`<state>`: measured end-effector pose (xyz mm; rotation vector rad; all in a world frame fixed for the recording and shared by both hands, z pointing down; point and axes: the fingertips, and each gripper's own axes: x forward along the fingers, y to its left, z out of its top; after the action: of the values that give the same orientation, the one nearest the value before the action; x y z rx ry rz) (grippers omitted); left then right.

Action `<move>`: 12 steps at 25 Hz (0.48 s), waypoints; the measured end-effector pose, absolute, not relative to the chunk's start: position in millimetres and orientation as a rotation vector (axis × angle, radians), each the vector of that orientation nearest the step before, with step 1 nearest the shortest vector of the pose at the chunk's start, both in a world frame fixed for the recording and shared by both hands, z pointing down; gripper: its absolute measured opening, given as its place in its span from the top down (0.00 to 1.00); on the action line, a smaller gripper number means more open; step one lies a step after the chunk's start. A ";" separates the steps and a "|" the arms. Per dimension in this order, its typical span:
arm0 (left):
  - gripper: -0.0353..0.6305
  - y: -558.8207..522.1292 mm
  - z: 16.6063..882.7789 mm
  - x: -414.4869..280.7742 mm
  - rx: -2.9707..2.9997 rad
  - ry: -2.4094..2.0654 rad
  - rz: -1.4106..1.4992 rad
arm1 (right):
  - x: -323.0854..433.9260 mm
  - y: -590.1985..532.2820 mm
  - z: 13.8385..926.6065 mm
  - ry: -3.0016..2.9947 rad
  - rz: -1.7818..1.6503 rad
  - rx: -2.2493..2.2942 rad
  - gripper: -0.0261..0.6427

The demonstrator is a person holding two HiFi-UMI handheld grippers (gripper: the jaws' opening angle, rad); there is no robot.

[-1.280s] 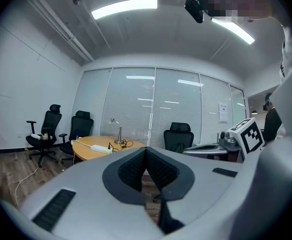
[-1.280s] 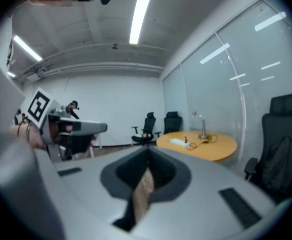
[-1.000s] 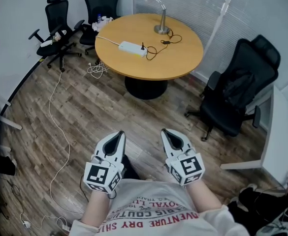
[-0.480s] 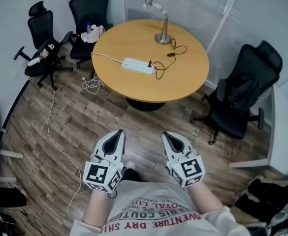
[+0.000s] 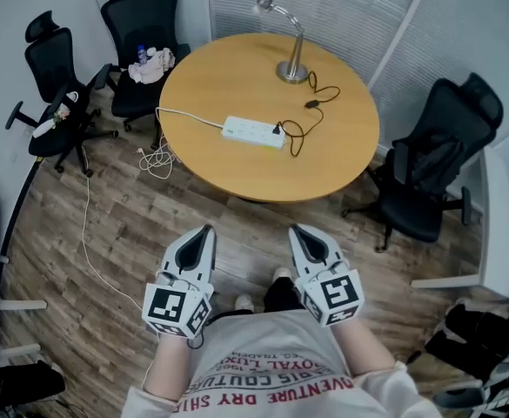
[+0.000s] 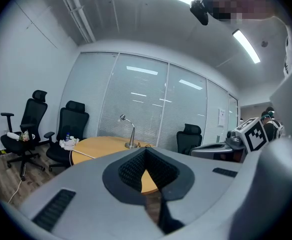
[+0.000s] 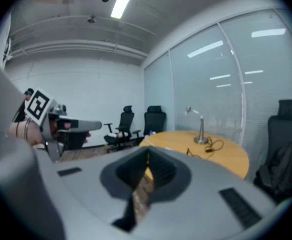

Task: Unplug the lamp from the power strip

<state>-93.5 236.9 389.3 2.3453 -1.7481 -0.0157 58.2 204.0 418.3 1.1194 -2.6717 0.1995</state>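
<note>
A silver gooseneck lamp [image 5: 291,43] stands at the far side of the round wooden table [image 5: 210,77]. Its black cord loops down to a black plug [image 5: 277,130] seated in the right end of the white power strip [image 5: 252,133]. Both grippers hover over the floor, well short of the table's near edge. My left gripper [image 5: 205,232] and right gripper [image 5: 298,232] point toward the table, jaws together and empty. The lamp [image 6: 131,133] shows far off beyond the left gripper [image 6: 146,152], and the lamp [image 7: 200,126] likewise beyond the right gripper [image 7: 147,154].
Two black office chairs [image 5: 145,20] stand at the table's far left, one with clothes and a bottle on it. Another black chair [image 5: 432,177] sits to the right. A white cable [image 5: 84,233] runs from the strip across the wooden floor. A white desk [image 5: 502,225] borders the right.
The table, lamp and power strip have come nearer and lower in the head view. Both grippers travelled forward with me, still shut, side by side.
</note>
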 end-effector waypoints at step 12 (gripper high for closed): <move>0.91 115.9 397.3 -139.2 2.261 -1.844 0.004 | 16.5 52.8 432.3 -2.693 0.237 1.046 0.92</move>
<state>-139.2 115.9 397.3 2.2608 -1.8439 0.0037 16.5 52.8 432.3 1.0461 -2.6934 0.2365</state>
